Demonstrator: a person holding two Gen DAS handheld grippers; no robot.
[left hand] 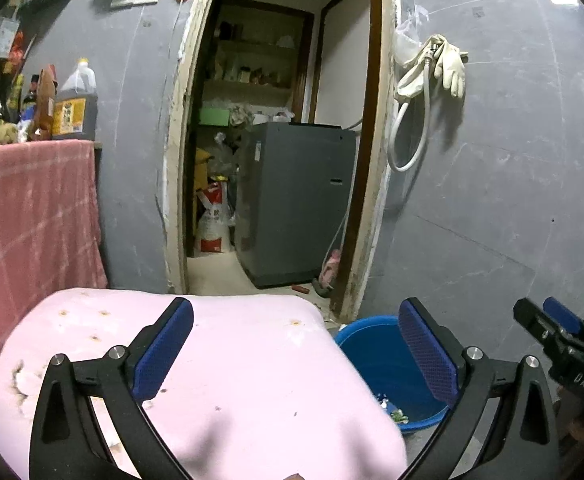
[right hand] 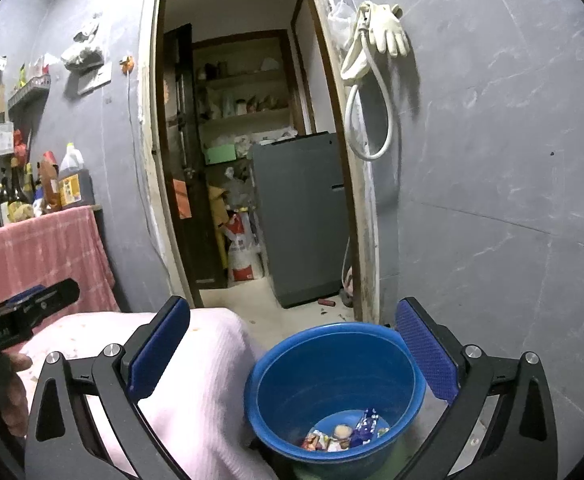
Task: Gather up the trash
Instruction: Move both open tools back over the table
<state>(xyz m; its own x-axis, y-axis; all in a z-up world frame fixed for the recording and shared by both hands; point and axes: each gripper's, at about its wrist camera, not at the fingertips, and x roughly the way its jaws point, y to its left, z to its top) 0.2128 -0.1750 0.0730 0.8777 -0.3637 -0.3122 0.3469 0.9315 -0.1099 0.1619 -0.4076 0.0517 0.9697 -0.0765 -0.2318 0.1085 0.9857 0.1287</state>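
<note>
Blue bucket (right hand: 334,392) at lower centre of right view, wrappers (right hand: 344,434) on its bottom, left gripper (left hand: 296,354) jaws spread, empty, right gripper (right hand: 292,354) jaws spread, empty, pink cloth (left hand: 228,364) lower left.

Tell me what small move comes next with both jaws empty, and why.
Probably swing the left gripper back over the pale pink cloth-covered surface to look for more litter. Both grippers are open and hold nothing, and the round blue plastic bucket already holds wrappers.
</note>
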